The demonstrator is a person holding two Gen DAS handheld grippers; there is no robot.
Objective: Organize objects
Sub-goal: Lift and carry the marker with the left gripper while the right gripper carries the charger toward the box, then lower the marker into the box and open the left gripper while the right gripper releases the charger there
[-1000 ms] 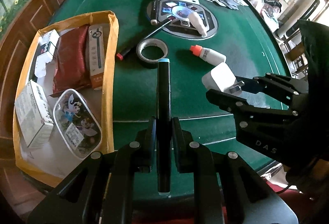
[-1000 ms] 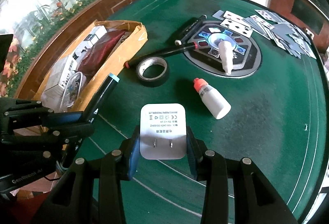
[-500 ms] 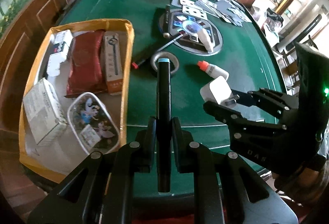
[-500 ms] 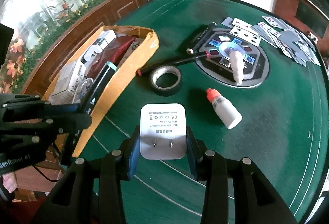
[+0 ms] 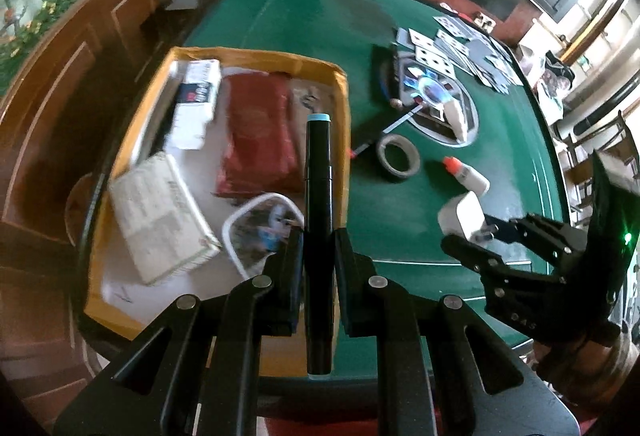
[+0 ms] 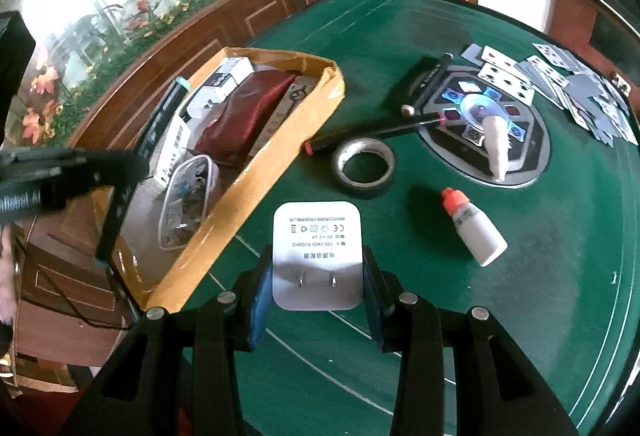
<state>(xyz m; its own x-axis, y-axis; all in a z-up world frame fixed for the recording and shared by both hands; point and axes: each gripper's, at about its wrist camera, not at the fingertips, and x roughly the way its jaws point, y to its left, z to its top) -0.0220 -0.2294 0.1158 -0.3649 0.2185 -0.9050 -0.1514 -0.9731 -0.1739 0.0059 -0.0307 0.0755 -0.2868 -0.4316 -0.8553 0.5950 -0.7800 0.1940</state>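
Black marker (image 5: 319, 220), pale-blue end cap, clamped upright between the jaws of the left gripper (image 5: 318, 268); it hangs over the near right wall of the cardboard box (image 5: 342, 103), not yet released. White wall charger (image 6: 317, 256), prongs facing the camera, pinched at its sides by the right gripper (image 6: 317, 300), held above the green felt table (image 6: 540, 296) just beside the box's near corner.

Already in the box: red pouch (image 5: 258, 139), several white cartons (image 5: 160, 211), a clear oval case with cartoon print (image 5: 260, 228), a long flat pack against the right wall.

Still out on the felt: roll of tape (image 6: 363, 165), small white bottle with orange cap (image 6: 476, 228), a black pen with red tip (image 6: 372, 131), scattered playing cards (image 6: 560, 83), and a white cone-shaped item on the table's centre panel.

Judgement: task roughly mid-way. Two items in hand to deposit, several more to collect.
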